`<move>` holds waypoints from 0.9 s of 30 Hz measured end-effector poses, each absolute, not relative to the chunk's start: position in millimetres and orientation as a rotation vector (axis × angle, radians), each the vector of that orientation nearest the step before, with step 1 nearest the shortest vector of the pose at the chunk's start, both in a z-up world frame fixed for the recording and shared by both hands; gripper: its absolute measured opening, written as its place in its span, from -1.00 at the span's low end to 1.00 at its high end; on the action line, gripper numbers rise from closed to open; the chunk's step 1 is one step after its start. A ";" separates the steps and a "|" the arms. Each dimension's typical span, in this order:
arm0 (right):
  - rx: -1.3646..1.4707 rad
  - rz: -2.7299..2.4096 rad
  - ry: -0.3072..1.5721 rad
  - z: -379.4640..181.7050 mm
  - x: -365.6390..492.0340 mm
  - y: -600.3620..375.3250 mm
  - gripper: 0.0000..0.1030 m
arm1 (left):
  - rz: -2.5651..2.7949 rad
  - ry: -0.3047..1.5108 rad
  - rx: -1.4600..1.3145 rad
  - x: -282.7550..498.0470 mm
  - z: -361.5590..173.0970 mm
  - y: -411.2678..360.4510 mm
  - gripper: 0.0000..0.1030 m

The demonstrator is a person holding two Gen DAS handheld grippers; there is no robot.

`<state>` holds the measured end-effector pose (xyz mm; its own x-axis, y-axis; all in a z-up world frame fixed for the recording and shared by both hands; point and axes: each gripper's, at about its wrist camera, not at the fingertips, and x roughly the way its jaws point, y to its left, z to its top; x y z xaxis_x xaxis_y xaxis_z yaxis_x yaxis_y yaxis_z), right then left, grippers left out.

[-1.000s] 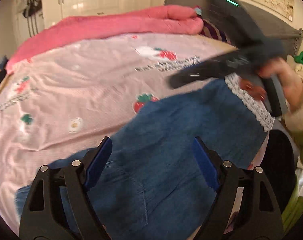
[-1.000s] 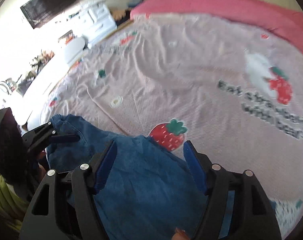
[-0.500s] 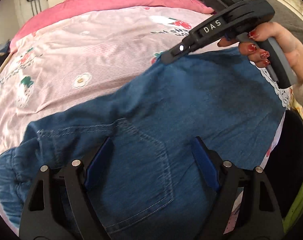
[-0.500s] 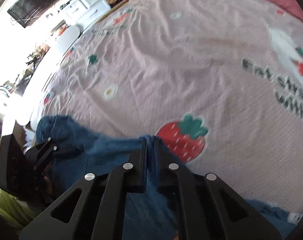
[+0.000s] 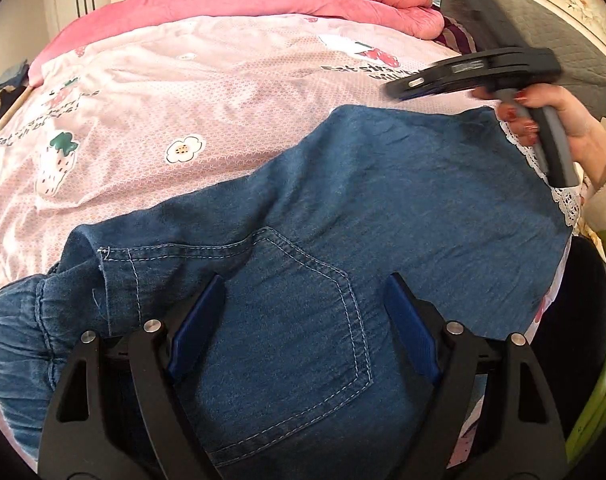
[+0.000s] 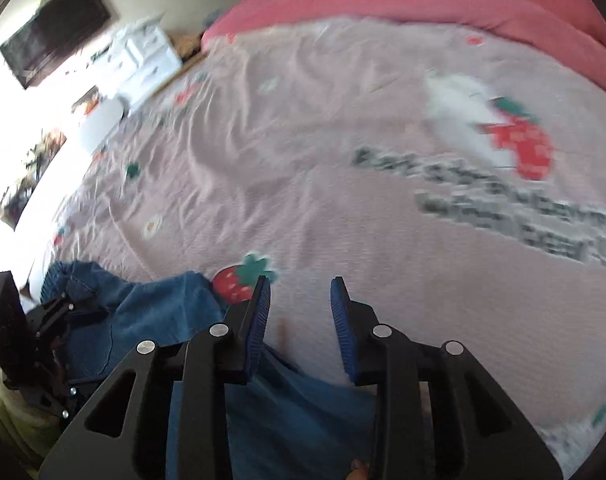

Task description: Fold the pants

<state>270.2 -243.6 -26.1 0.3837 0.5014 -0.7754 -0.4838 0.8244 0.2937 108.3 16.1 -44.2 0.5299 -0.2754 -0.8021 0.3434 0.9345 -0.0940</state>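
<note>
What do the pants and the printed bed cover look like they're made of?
Pants: soft, thin, matte blue denim, judging by the pale contrast stitching around the back pocket and faint vertical streaking. Bed cover: looks like light woven cotton or a blend, matte pink, printed, finely creased; exact fibre can't be told.

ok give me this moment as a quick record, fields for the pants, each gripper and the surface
pants: blue denim pants spread flat, back pocket facing up, waistband toward the left edge
left gripper: left gripper open, over the pocket area, nothing between its pads
right gripper: right gripper open, empty, past the far edge of the pants; motion-blurred in the left wrist view
surface: pink strawberry-print bedsheet on a bed
behind: pink blanket bunched at the far side
</note>
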 end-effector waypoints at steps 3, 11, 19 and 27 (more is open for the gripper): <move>0.041 0.610 0.896 -4.3 240.8 -273.2 -0.35 | -0.388 0.902 0.051 102.8 -29.6 14.5 0.46; -0.065 0.706 1.008 -43.5 204.1 -232.9 -0.30 | -0.409 0.896 0.052 104.0 -26.9 0.0 0.65; 0.042 0.397 0.987 -57.8 219.9 -329.8 -0.42 | -0.350 0.956 0.012 107.5 -43.7 18.2 0.65; 0.124 0.390 0.929 -47.1 204.0 -358.3 -0.43 | -0.364 0.945 0.011 107.7 -44.8 18.3 0.65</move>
<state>204.0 -358.3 -47.1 0.5348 0.3789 -0.7553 -0.2733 0.9233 0.2697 107.7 18.3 -44.8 0.5296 -0.2999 -0.7935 0.3097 0.9392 -0.1482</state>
